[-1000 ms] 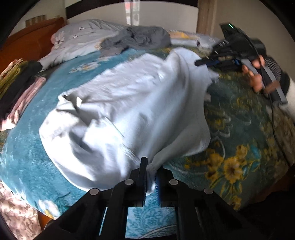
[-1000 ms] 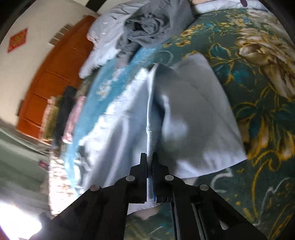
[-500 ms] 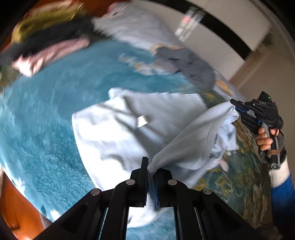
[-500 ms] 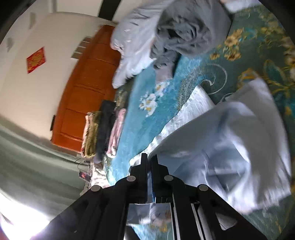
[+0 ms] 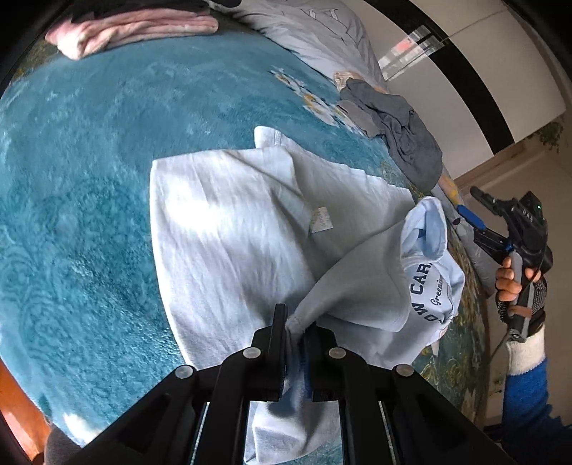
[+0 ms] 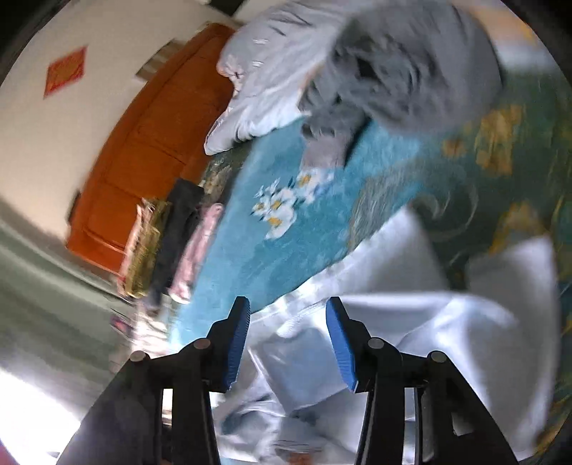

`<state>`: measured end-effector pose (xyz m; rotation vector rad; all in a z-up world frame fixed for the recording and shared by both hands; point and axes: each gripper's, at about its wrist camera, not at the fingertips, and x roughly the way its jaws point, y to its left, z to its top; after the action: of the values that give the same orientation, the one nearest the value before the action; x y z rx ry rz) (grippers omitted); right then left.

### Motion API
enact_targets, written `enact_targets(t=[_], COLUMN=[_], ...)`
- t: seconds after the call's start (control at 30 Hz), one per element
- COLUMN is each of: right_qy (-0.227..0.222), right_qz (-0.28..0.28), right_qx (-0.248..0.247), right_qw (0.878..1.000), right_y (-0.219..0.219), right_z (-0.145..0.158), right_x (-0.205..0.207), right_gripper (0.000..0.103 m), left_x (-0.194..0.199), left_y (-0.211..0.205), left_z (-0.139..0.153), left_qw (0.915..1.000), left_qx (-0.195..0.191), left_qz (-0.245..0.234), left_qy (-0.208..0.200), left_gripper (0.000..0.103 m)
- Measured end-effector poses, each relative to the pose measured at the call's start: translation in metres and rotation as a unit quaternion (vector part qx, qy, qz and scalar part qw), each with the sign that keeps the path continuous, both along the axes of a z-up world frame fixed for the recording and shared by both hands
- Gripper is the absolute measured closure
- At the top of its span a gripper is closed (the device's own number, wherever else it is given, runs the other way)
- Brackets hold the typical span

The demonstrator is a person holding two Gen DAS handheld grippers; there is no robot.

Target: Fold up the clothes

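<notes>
Left wrist view: the left gripper is clamped on a bunched corner of a pale blue sweatshirt, pinching the fabric between its two black fingers w/ the cloth pulled up off the bed. Most of the garment lies spread, inside-out w/ a small white label showing, on a teal plush blanket. The lifted part curls over at right, showing dark printed lettering, only partly readable. Beyond it, a crumpled grey garment sits on the blanket near a light grey pillow. A folded pink item lies at the top left edge.

At far right of the same view, the right gripper is held in a person's right hand, blue sleeve w/ white cuff, clear of the sweatshirt.

Right wrist view (blurred): the right gripper's blue-padded fingers stand wide apart, nothing between them, hovering over the sweatshirt's rumpled folds. Farther off: the grey garment, the pillow, a stack of folded clothes along the bed edge, an orange-brown wooden headboard and a red square ornament on the wall.
</notes>
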<state>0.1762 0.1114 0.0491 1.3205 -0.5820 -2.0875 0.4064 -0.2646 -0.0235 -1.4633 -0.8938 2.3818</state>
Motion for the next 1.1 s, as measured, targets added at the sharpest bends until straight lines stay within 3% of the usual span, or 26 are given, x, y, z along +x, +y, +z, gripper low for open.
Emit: enact_targets(t=[0.13,0.27,0.43,0.6,0.67,1.03,1.07,1.1], right_qy=[0.050,0.097,0.098,0.091,0.093,0.104,0.106,0.110], right_qz=[0.042,0.119,0.211,0.277,0.277,0.277,0.276,0.270], right_qx=[0.094,0.170,0.215,0.229,0.237,0.284,0.289,0.294], right_qw=[0.993,0.973,0.948,0.929,0.926,0.912,0.911,0.910], right_y=[-0.011,-0.038,-0.062,-0.066,-0.065,-0.055,-0.054,-0.055], right_z=[0.007,0.001,-0.021,-0.028,-0.029,-0.037,-0.037,-0.037], right_x=[-0.002,-0.011,-0.026,-0.017,-0.014,0.005,0.007,0.010], right_gripper=[0.056,0.056,0.056,0.056,0.056,0.056,0.057,0.066], left_x=[0.003,0.005,0.004,0.006,0.005,0.011,0.013,0.014], left_y=[-0.004,-0.005,-0.004,-0.001,0.001,0.003,0.003,0.003], left_z=[-0.002,-0.003,-0.002,0.000,0.000,0.001,0.001,0.002], left_qw=[0.9999,0.9998,0.9998,0.9994,0.9994,0.9996,0.9996,0.9997], left_qx=[0.014,0.017,0.009,0.010,0.008,-0.011,-0.014,-0.016], left_qz=[0.000,-0.004,-0.017,-0.031,-0.034,-0.028,-0.024,-0.020], left_qy=[-0.001,-0.002,-0.001,0.004,0.006,0.003,0.003,0.003], left_gripper=[0.092,0.090,0.086,0.074,0.069,0.068,0.068,0.068])
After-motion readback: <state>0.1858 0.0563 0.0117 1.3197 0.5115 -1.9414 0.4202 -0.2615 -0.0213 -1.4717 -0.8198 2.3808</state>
